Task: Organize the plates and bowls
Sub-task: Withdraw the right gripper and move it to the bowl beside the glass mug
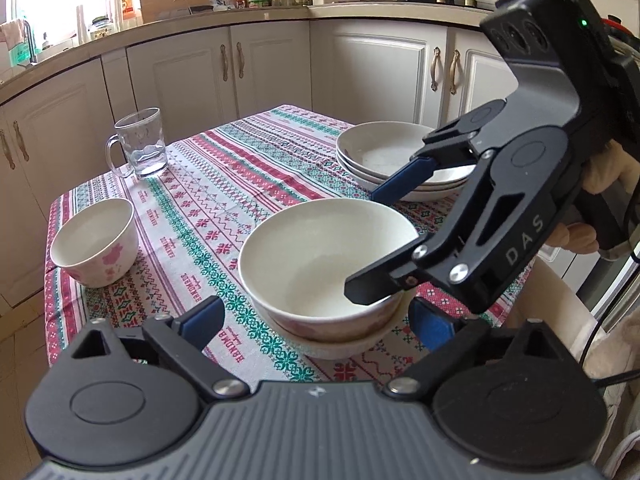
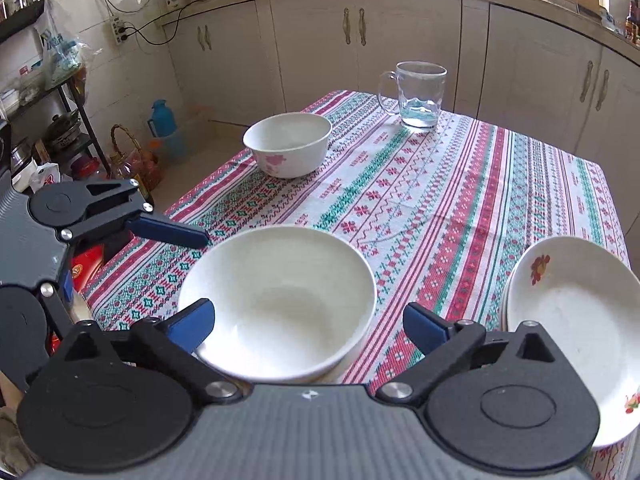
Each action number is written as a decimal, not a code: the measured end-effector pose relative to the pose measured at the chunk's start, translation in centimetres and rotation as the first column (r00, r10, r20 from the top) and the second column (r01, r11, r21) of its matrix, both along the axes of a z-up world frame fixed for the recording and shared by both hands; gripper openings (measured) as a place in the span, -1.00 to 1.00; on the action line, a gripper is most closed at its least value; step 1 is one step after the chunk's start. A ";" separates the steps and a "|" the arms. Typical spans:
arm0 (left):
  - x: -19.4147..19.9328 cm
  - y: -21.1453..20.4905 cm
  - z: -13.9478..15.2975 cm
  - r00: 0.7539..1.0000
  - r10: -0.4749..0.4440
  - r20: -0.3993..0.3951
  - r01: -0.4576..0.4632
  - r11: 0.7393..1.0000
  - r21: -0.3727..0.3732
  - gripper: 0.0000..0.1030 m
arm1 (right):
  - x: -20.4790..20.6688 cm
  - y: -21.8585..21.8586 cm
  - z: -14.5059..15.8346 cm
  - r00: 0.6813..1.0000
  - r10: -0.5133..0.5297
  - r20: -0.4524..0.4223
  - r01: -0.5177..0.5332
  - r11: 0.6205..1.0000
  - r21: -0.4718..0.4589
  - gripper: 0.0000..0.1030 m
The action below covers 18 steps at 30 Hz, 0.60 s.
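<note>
A white bowl [image 1: 320, 248] with pink flowers sits nested in a second bowl [image 1: 340, 346] at the table's near edge; it also shows in the right wrist view [image 2: 280, 296]. My left gripper [image 1: 318, 322] is open just in front of the stack. My right gripper [image 2: 308, 326] is open; in the left wrist view its fingers [image 1: 368, 288] straddle the bowl's right rim, one finger inside and one outside. A lone flowered bowl [image 1: 94, 242] stands at the left edge, also in the right wrist view [image 2: 288, 148]. A stack of white plates [image 1: 384, 156] lies at the right, also in the right wrist view [image 2: 572, 320].
A glass mug [image 1: 140, 144] stands on the patterned tablecloth [image 1: 224, 184] at the far left corner. Kitchen cabinets [image 1: 260, 68] and a cluttered counter run behind the table. A shelf rack [image 2: 48, 120] with bottles and bags stands on the floor beside the table.
</note>
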<state>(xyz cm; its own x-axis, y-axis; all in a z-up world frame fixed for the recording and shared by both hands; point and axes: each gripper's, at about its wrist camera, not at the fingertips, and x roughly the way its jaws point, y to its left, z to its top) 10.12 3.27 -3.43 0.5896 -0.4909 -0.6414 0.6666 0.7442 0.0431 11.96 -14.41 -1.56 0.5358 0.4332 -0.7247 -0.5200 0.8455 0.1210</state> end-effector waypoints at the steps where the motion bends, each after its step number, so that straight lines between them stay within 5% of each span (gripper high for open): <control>1: -0.1 0.1 0.0 1.000 0.004 0.000 -0.004 1.000 0.000 0.90 | -0.2 -0.1 -0.2 1.000 -0.006 0.000 0.006 1.000 -0.002 0.99; 18: 0.0 5.4 0.3 0.986 0.162 0.036 -0.162 0.987 0.000 0.91 | 0.2 1.4 1.8 0.998 -0.003 0.060 0.005 1.000 -0.022 1.00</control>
